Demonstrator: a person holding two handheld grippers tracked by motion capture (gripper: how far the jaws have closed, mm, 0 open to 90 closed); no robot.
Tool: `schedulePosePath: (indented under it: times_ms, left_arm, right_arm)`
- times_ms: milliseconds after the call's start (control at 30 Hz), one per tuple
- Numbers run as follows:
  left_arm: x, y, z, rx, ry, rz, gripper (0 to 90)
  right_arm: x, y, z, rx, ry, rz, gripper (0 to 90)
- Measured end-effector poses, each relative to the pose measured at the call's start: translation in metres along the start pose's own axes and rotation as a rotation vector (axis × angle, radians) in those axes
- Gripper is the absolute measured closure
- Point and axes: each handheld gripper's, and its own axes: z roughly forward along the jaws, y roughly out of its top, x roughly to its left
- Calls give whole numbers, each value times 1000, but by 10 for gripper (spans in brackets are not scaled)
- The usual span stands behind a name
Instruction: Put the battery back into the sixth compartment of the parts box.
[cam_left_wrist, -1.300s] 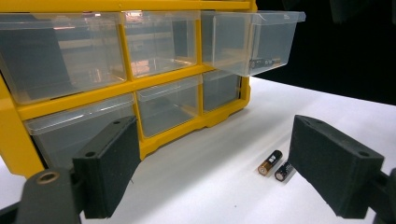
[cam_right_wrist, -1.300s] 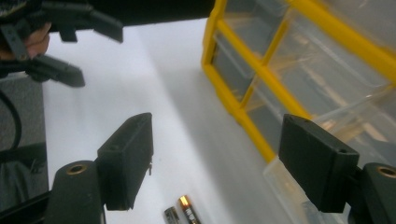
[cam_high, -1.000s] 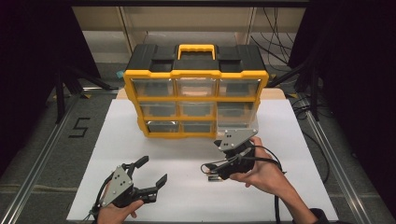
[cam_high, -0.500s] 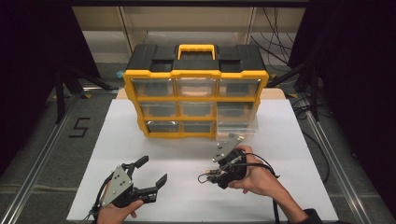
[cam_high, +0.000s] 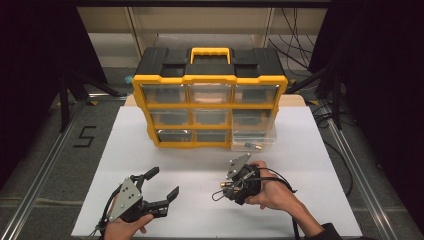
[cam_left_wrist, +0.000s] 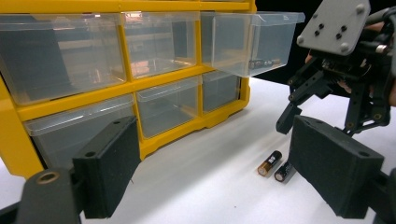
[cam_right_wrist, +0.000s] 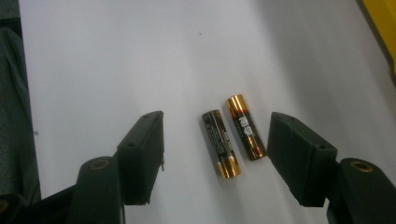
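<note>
My right tool (cam_right_wrist: 215, 154) hangs over the two AA batteries (cam_right_wrist: 233, 137) lying side by side on the white counter (cam_high: 165, 155); its jaws have just been closing, yet both pads stand clear, nothing gripped. My left tool (cam_high: 160, 187) rests released off to its side, leaving room, and the pulled-out clear drawer (cam_high: 254, 142) waits ahead.

The right gripper (cam_high: 221, 189) has come down from near the organizer's pulled-out drawer (cam_high: 254, 141) to just above the white table surface (cam_high: 310, 165). Its jaws have been closing (not yet touching anything) and now straddle two batteries (cam_right_wrist: 233, 134) lying side by side on the table. The person's right hand (cam_high: 272, 192) has drawn back toward the near edge.
</note>
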Motion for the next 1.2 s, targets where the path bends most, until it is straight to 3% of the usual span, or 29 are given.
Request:
schedulePosePath:
  times_ms: [467,600,900,1200]
  left_arm:
    - [0,0,0,2,-2,0,163]
    - [0,0,0,2,-2,1,163]
    - [-1,0,0,1,-3,1,163]
    - [-1,0,0,2,-4,4,163]
  right_arm:
    - [1,-2,14,67,-8,-29,493]
    - [1,-1,18,110,-8,-48,540]
    - [-1,-5,28,134,4,-52,602]
    - [-3,-7,33,158,11,-52,734]
